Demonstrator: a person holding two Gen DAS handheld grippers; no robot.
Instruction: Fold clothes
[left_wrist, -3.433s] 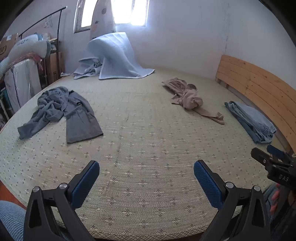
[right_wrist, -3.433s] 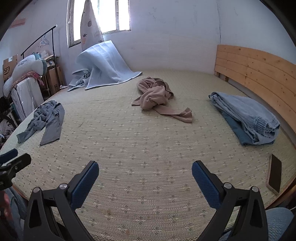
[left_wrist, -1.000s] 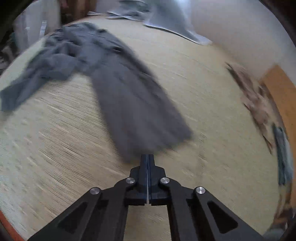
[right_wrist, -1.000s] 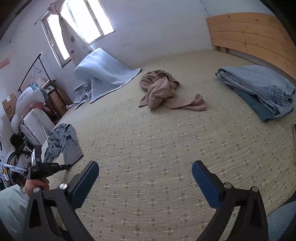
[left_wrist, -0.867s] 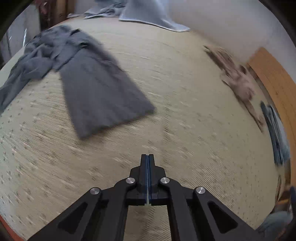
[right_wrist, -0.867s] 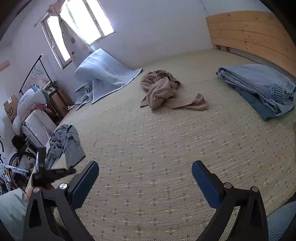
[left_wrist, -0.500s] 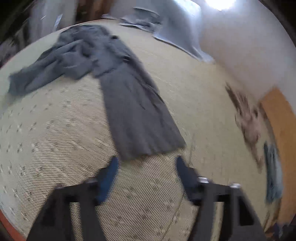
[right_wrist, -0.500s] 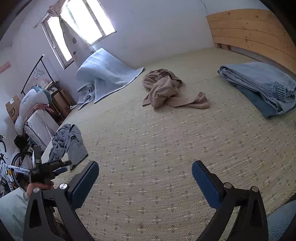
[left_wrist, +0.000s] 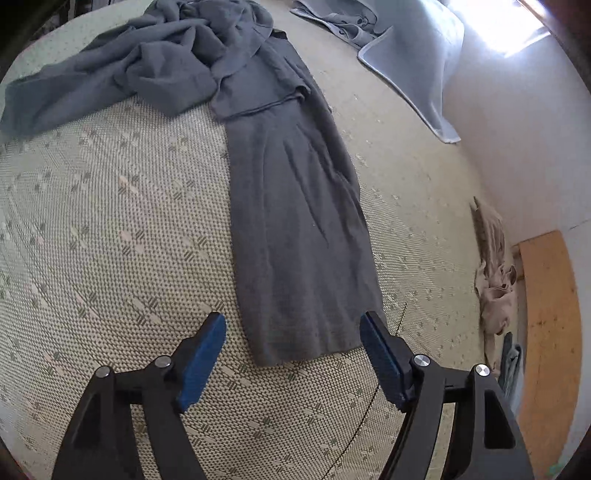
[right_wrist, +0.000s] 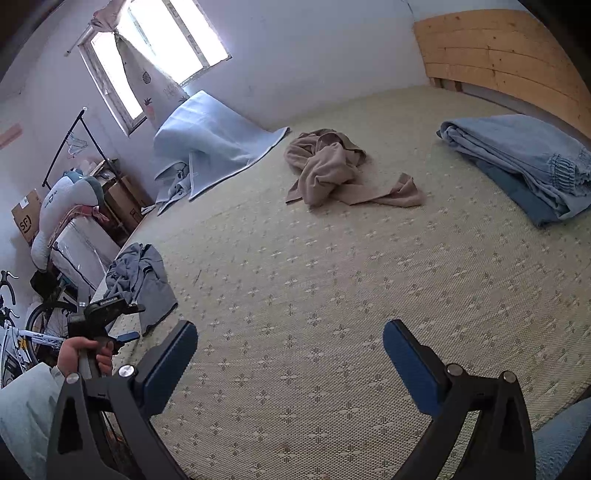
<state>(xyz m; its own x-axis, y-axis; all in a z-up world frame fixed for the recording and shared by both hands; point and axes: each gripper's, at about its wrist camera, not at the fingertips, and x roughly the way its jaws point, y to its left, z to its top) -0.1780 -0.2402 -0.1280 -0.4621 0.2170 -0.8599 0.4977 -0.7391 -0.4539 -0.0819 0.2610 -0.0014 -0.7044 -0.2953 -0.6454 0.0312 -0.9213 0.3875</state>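
While both grippers' fingers (left_wrist: 201, 349) gape wide, crumpled grey trousers (left_wrist: 295, 221) sprawl across woven matting (left_wrist: 110, 240).

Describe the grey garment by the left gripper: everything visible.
The grey garment is dark grey, of thin matte cloth with a fine crinkled weave. One long flat panel runs toward the camera and ends in a straight hem; the far end is bunched in loose folds, with another length trailing off to the left. It lies on the woven mat near the bed's edge. The left gripper stands open with its blue pads either side of the hem; whether they touch the cloth I cannot tell.
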